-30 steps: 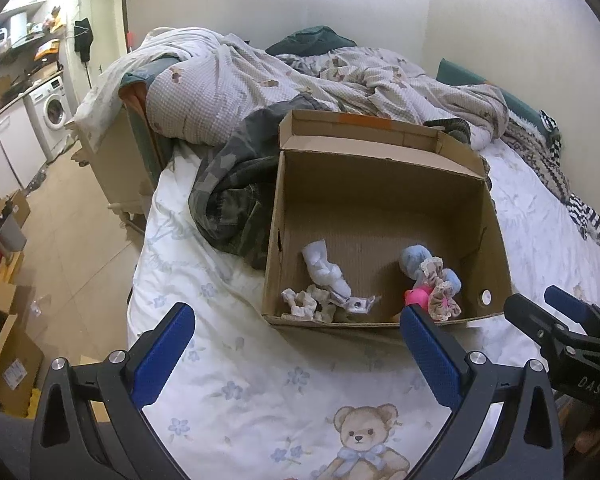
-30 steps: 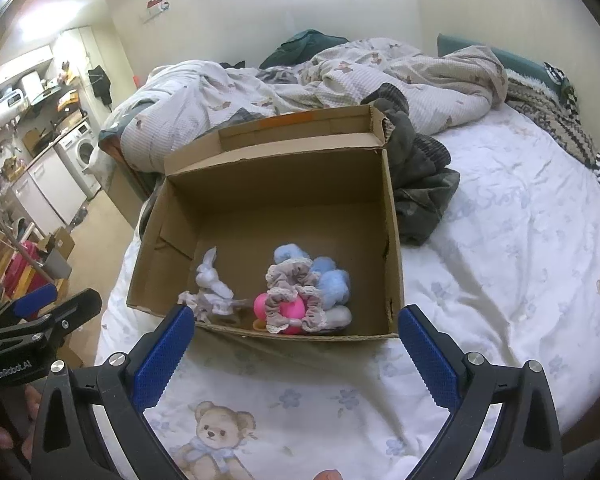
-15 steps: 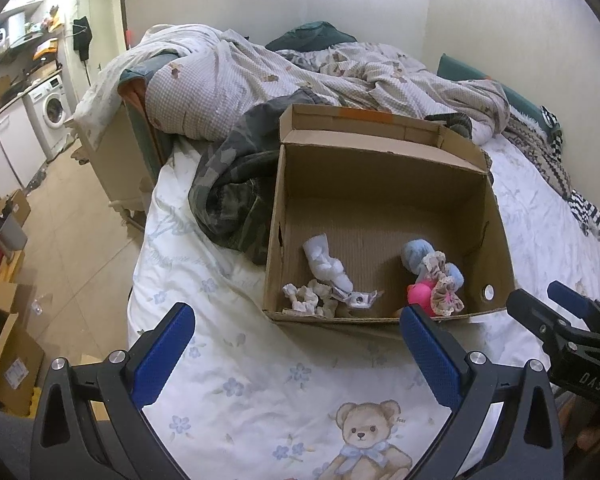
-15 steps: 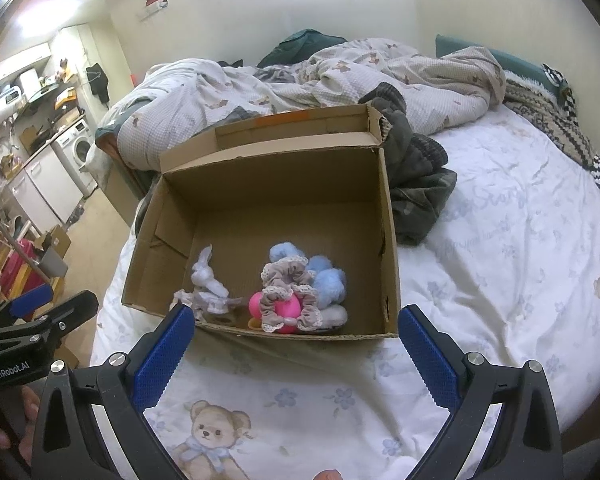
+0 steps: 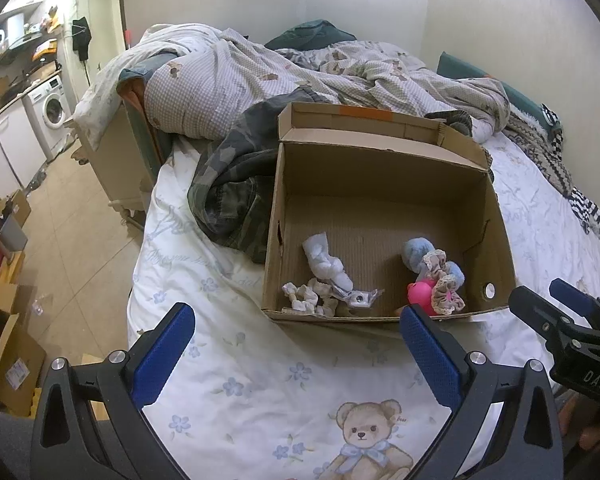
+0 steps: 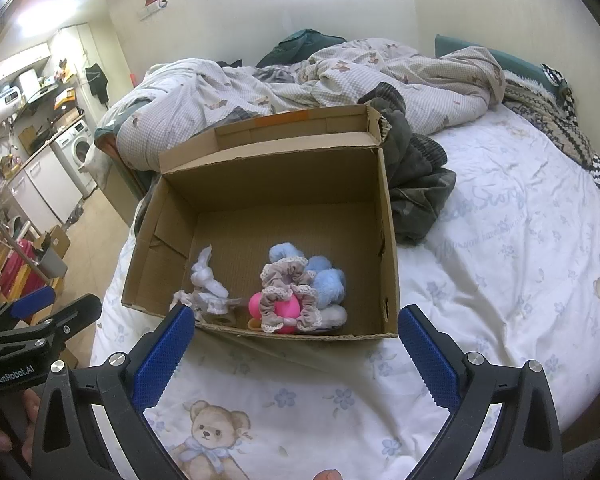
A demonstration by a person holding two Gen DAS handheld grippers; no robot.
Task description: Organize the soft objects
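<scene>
Change since a second ago: I had drawn both grippers back a little; in each view the cardboard box (image 5: pixel 384 216) sat slightly higher and smaller in frame, its contents lying as they had.
Left wrist view: my left gripper (image 5: pixel 296 340) hung low at centre with jaws spread wide, gripping nothing. The white sock bundle (image 5: pixel 326 264) and white scrunchies (image 5: pixel 308 300) lay at the box's lower left, the blue pom-poms (image 5: pixel 418 254) and pink ball (image 5: pixel 420 298) at its lower right.
Right wrist view: my right gripper (image 6: pixel 296 340) was likewise released and bare, below the box's near wall. The lace scrunchies (image 6: pixel 288 296) sat on top of the pink ball at centre.
Judgement: the soft things already lay in the box, whites apart from colours; that fits either a finished sort or a pause mid-sort.
Doing it well: I would have entered over the low near wall, jaws wide, pinching one piece only.
</scene>
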